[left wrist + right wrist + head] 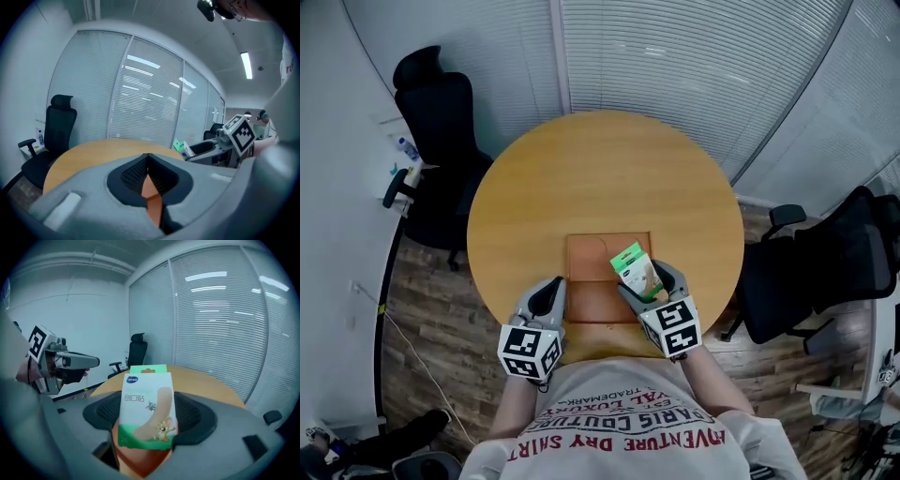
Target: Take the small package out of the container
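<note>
over the container's (592, 305) right edge, right gripper (647, 281) grasps the small package (635, 266); left gripper (551, 287) clenched.

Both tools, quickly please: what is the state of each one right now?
Left tool: closed, holding nothing.
Right tool: closed on the small bandage package.

Even overhead office light, soft shadows, fisheye-warped edges, perhaps slight blur
</note>
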